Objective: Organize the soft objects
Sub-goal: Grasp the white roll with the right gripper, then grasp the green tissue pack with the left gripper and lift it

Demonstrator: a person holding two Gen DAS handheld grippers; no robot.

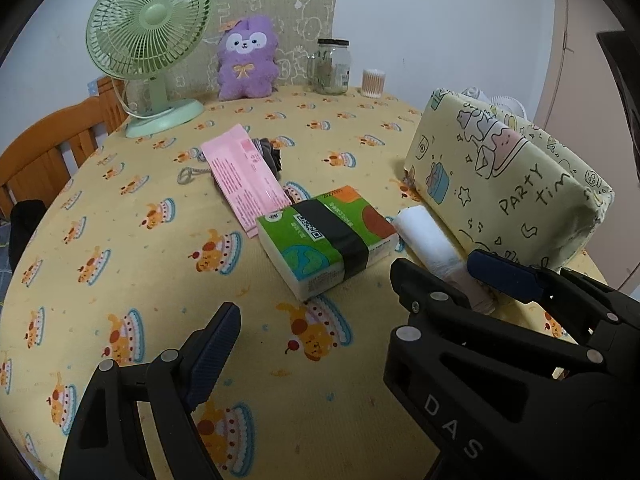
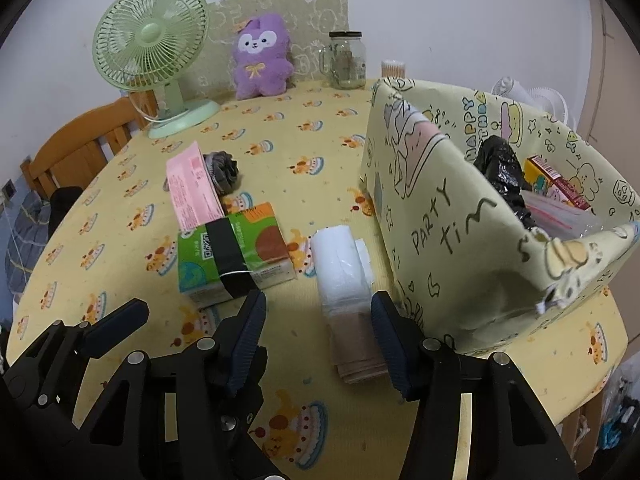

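Note:
A green tissue pack (image 1: 326, 240) (image 2: 234, 254) lies mid-table. A white and tan rolled cloth (image 1: 436, 248) (image 2: 348, 296) lies beside the yellow "Party time" box (image 1: 504, 184) (image 2: 480, 232). A pink packet (image 1: 244, 176) (image 2: 192, 192) and a grey cloth bundle (image 1: 272, 158) (image 2: 224, 168) lie further back. A purple plush (image 1: 246, 60) (image 2: 262, 58) sits at the far edge. My right gripper (image 2: 318, 334) is open, its fingers on either side of the rolled cloth's near end. My left gripper (image 1: 348, 316) is open over bare tablecloth, and its right finger is hidden behind the right gripper.
A green fan (image 1: 152, 40) (image 2: 154, 48), a glass jar (image 1: 332, 66) (image 2: 348, 60) and a cotton swab tub (image 1: 373, 83) stand at the back. The box holds a black bag (image 2: 500, 172) and packets. A wooden chair (image 1: 52, 148) stands at the left.

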